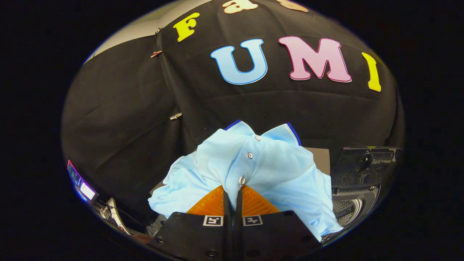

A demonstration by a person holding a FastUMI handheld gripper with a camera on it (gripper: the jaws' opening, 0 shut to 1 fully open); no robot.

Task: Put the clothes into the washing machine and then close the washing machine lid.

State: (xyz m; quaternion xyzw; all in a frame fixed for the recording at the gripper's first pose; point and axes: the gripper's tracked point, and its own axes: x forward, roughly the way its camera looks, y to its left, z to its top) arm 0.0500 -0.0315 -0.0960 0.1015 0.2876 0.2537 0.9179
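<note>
A light blue polo shirt [268, 170] with a buttoned placket and a dark-edged collar hangs in the air just ahead of my fingers. My gripper [232, 190] is shut on the shirt, pinching the fabric at the placket near the lowest button. The cloth drapes down on both sides of the fingers. Beyond the shirt, to the right and below, stands the washing machine [357, 195] with its dark lid [366, 161] raised and the perforated metal drum [346, 209] showing inside.
The black cloth wall stands close behind the shirt. To the left and low, a small lit screen [85, 188] and some cables [114, 214] lie on a surface. A grey panel [320, 156] shows just behind the shirt's right shoulder.
</note>
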